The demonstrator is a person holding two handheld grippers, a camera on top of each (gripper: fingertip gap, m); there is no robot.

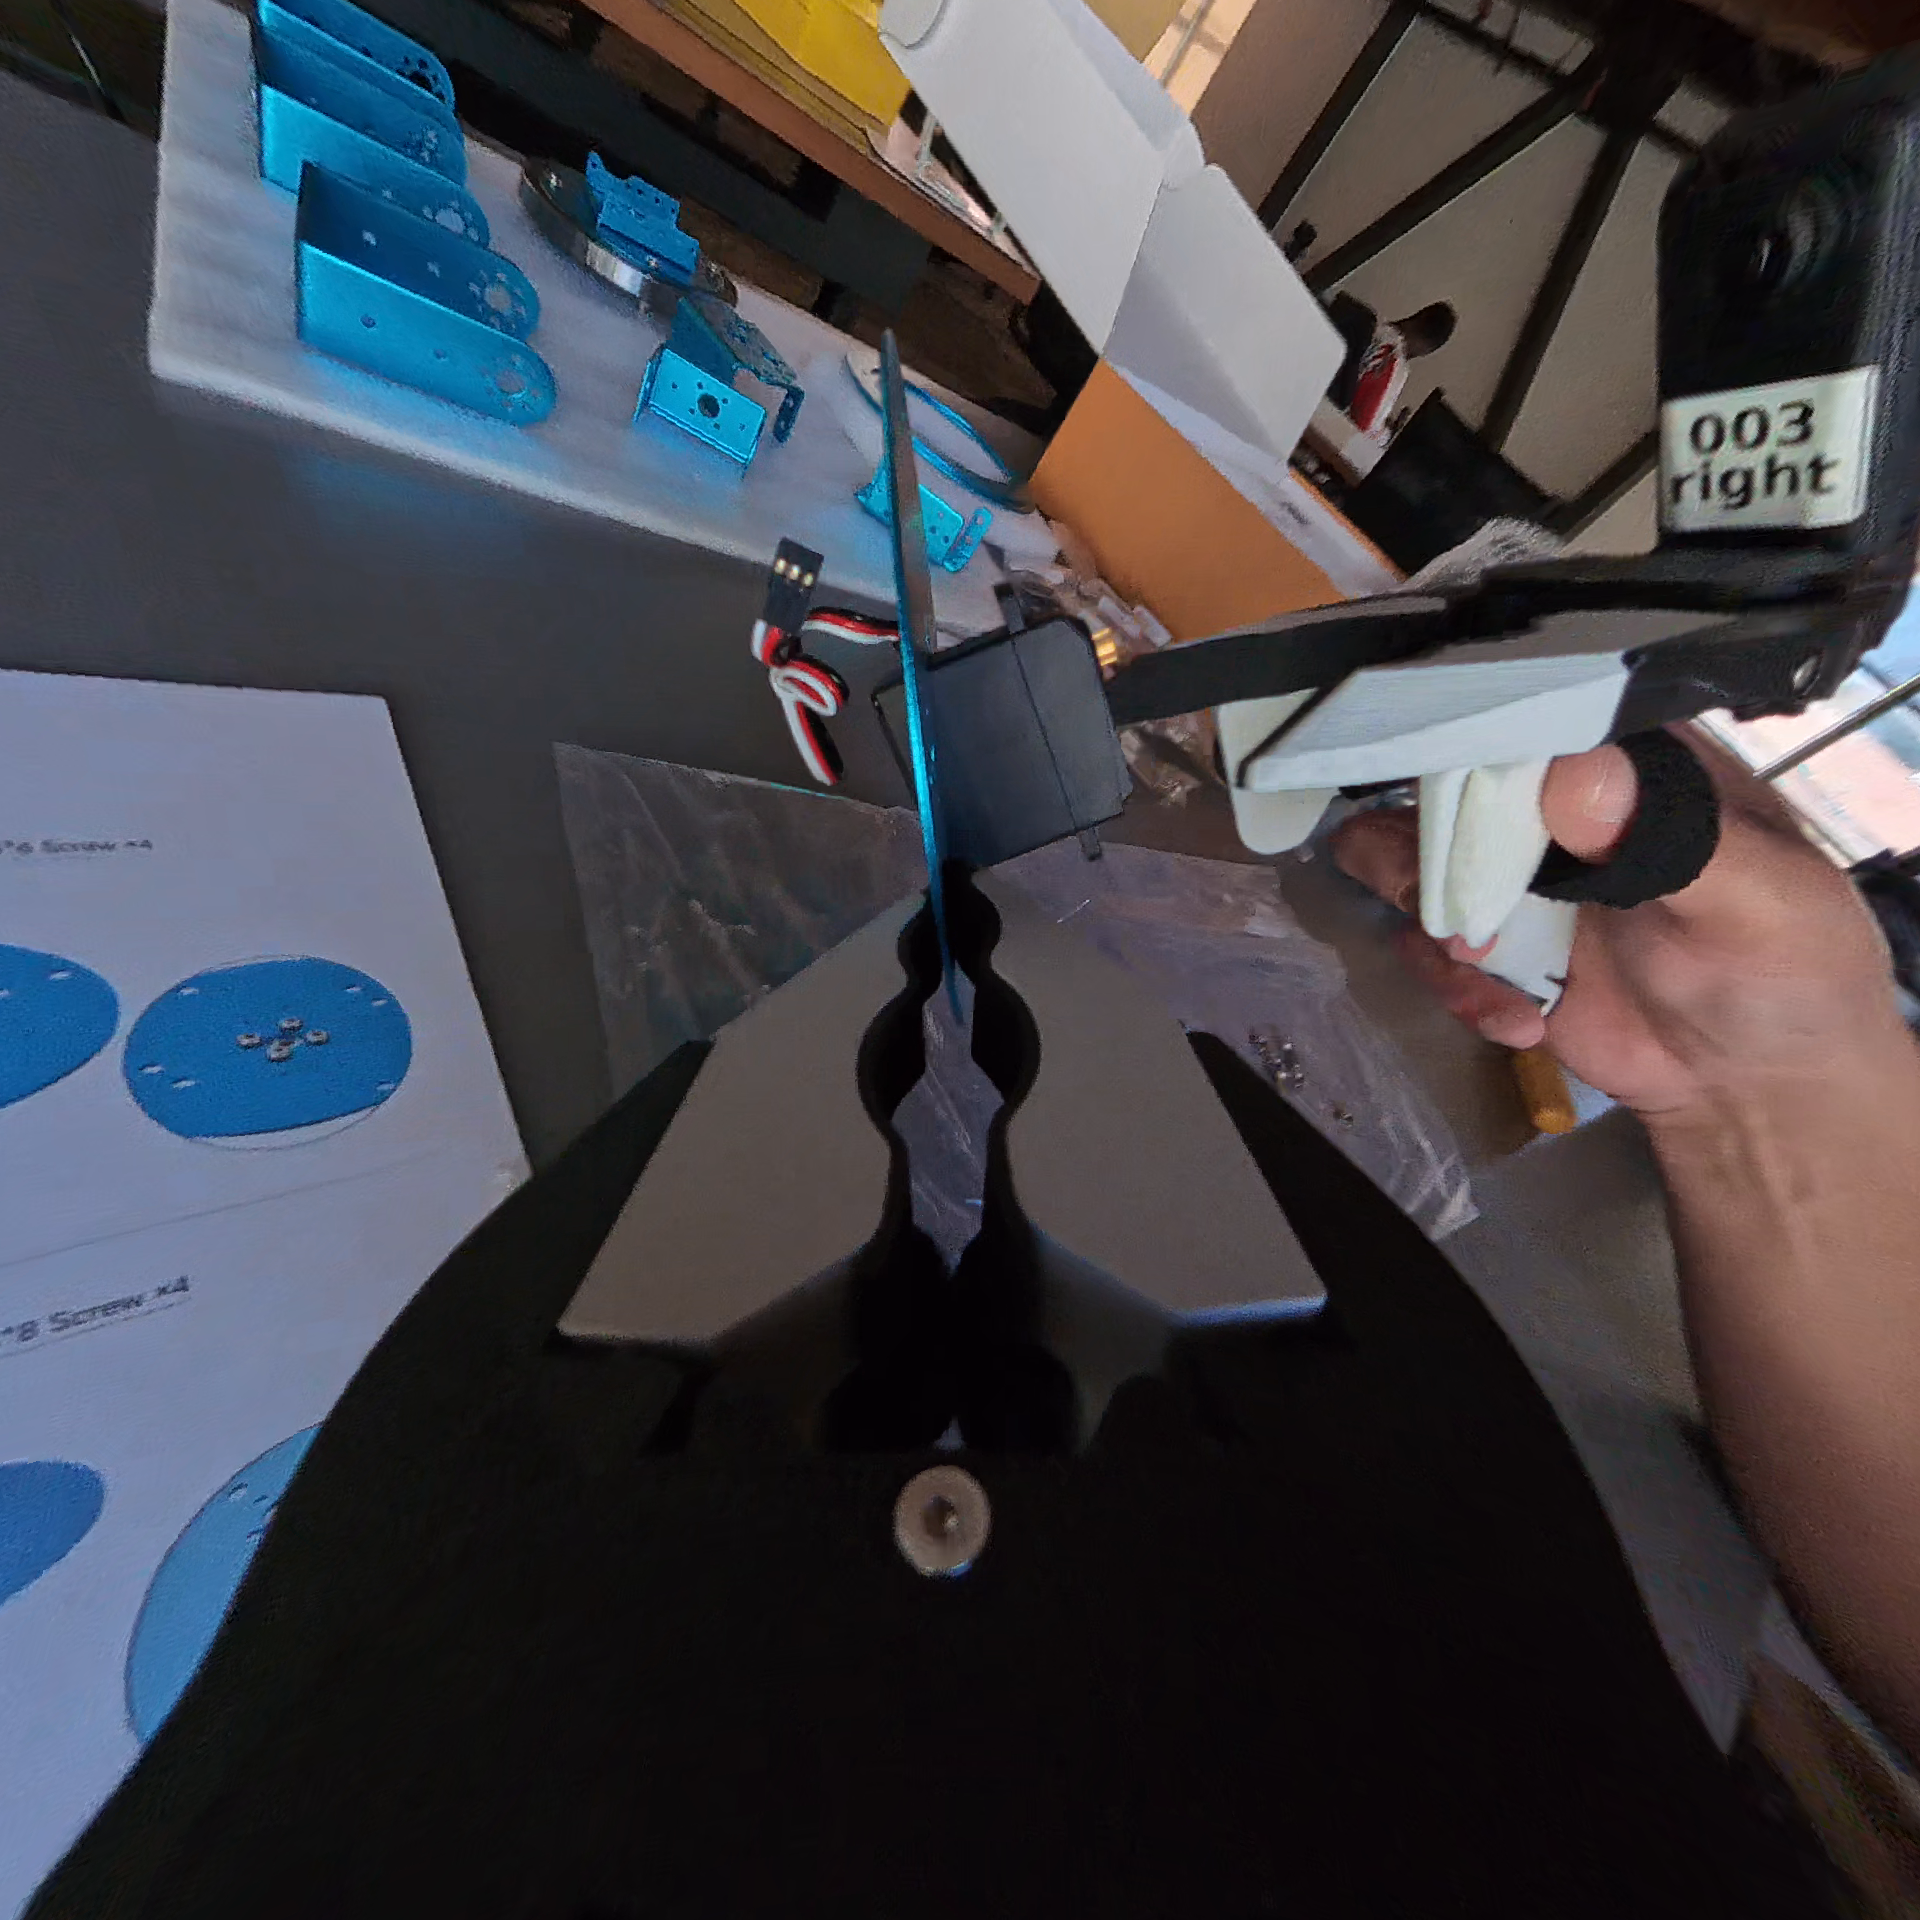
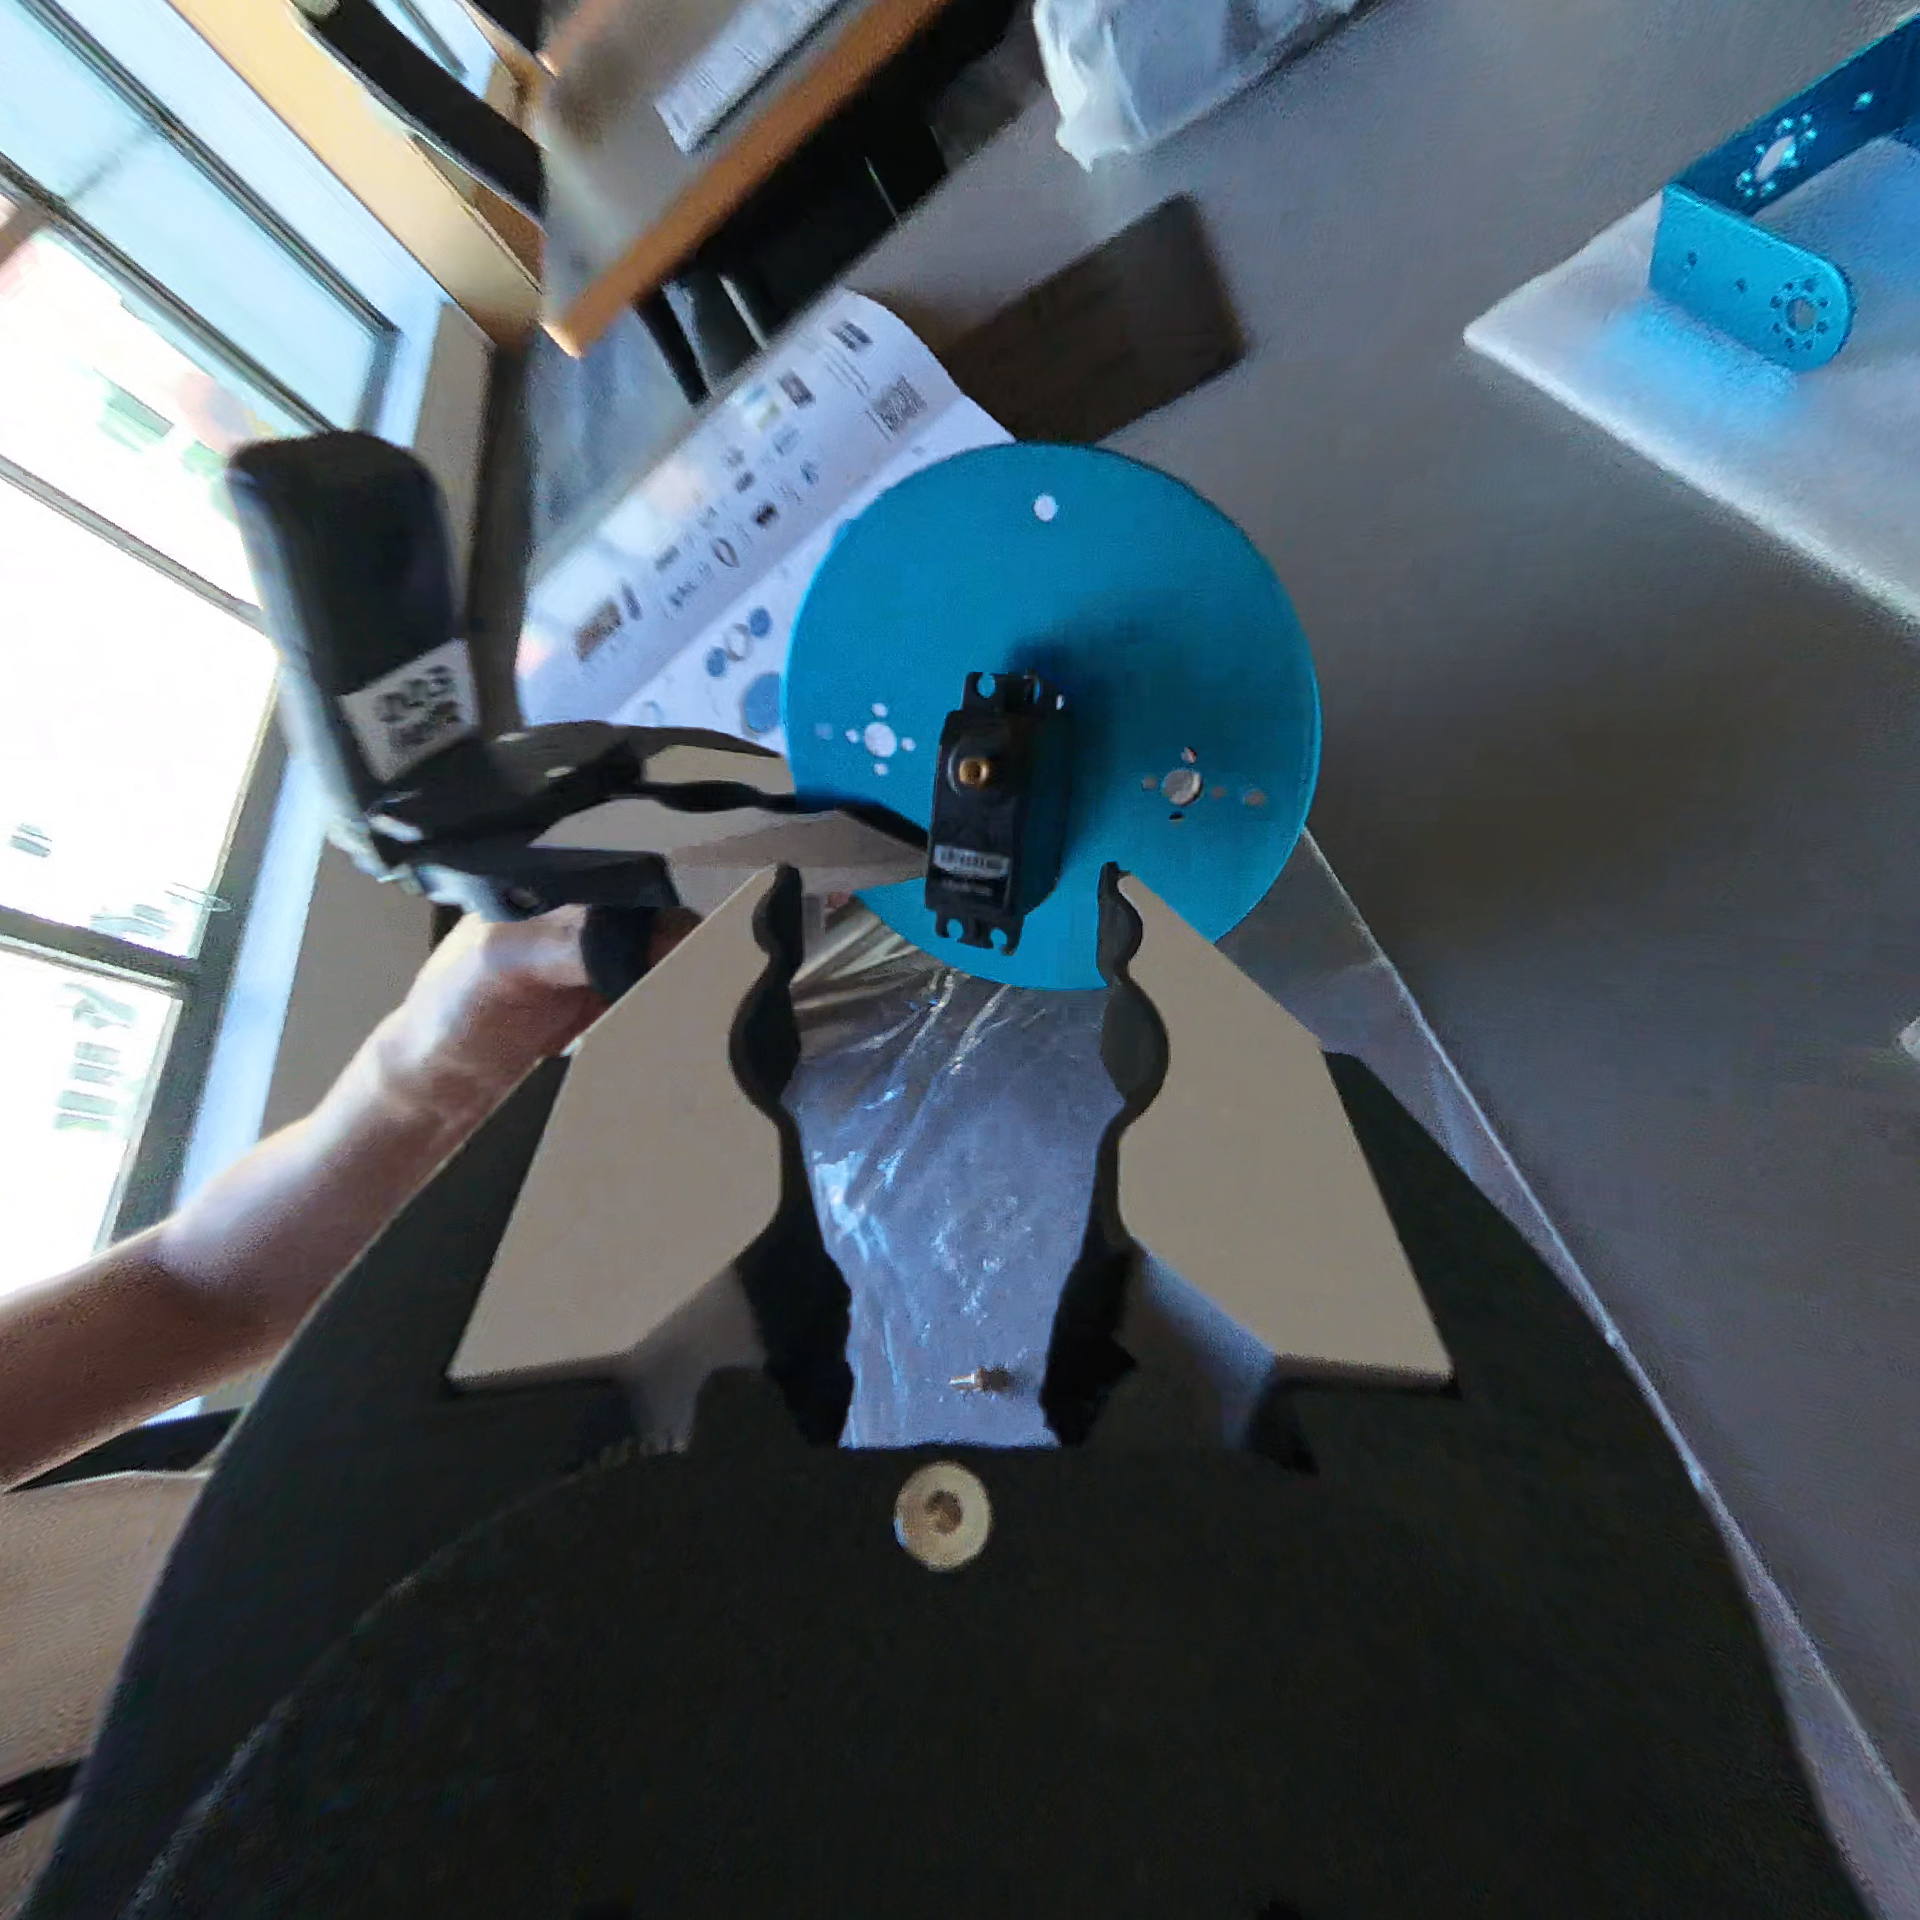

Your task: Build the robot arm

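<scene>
Left gripper (image 1: 951, 914) is clamped on the blue disc's (image 2: 1049, 717) edge at 6 o'clock; right gripper (image 2: 940, 883) stands apart before the black servo (image 2: 992, 805) at the disc's centre

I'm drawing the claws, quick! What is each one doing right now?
Left gripper: shut on the edge of the blue disc.
Right gripper: open, holding nothing, close to the black servo on the disc.
</scene>
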